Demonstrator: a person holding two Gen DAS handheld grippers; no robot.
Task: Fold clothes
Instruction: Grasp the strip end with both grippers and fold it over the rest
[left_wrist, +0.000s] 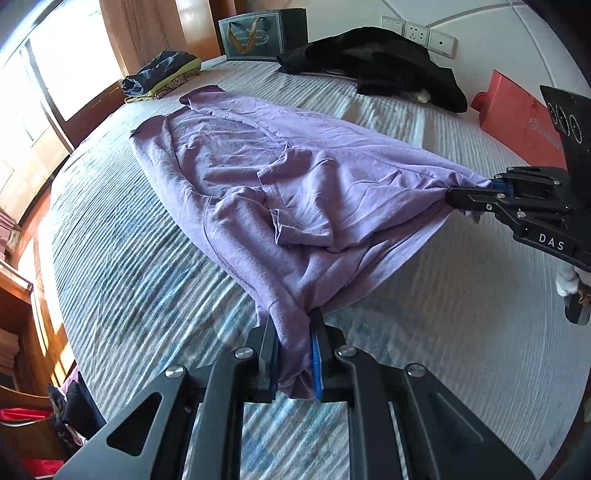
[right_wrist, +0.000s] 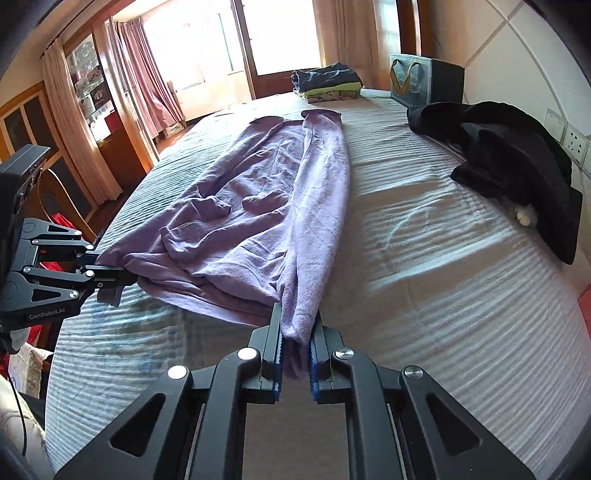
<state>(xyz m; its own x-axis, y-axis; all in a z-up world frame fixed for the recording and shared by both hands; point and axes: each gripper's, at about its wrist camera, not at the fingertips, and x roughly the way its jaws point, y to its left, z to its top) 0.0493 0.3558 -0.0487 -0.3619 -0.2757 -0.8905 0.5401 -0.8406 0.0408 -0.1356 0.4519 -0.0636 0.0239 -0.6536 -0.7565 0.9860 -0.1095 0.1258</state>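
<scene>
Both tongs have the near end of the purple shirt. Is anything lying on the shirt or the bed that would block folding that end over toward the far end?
Nothing visible does. The left tongs and right tongs each pinch a near corner of the purple shirt, whose top is bare. The black garment and folded pile lie apart from it.
</scene>
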